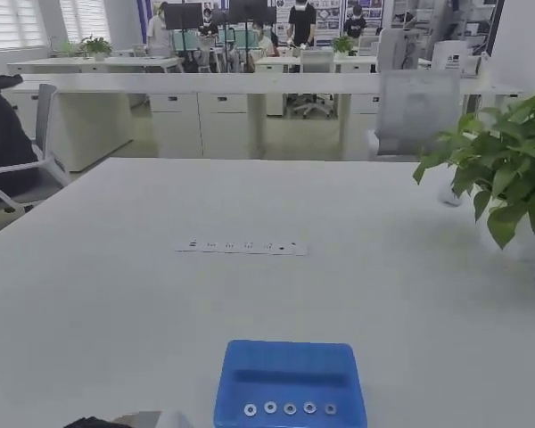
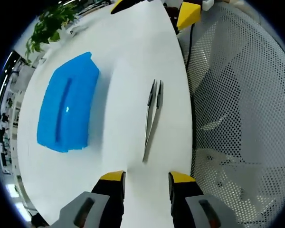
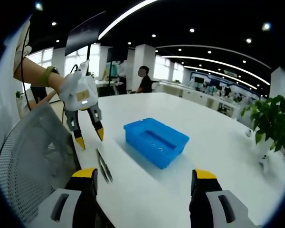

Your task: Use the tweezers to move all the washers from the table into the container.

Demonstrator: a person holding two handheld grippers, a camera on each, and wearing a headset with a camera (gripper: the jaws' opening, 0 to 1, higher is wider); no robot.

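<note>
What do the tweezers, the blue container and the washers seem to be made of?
The tweezers look like metal: dull grey, with thin tapering arms. The blue container is probably plastic: glossy, with a light glint and rounded moulded edges. The washers appear to be metal: pale silvery rings, too small to judge the finish.

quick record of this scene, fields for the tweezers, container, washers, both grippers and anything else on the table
tweezers: lying flat on the table near its edge, in neither gripper
container: blue, on the table beside the tweezers
washers: five in a row inside the container
left gripper: open, empty, pointed at the tweezers
right gripper: open wide, empty, clear of the tweezers
table: white
plant: leafy, at the table's right side
</note>
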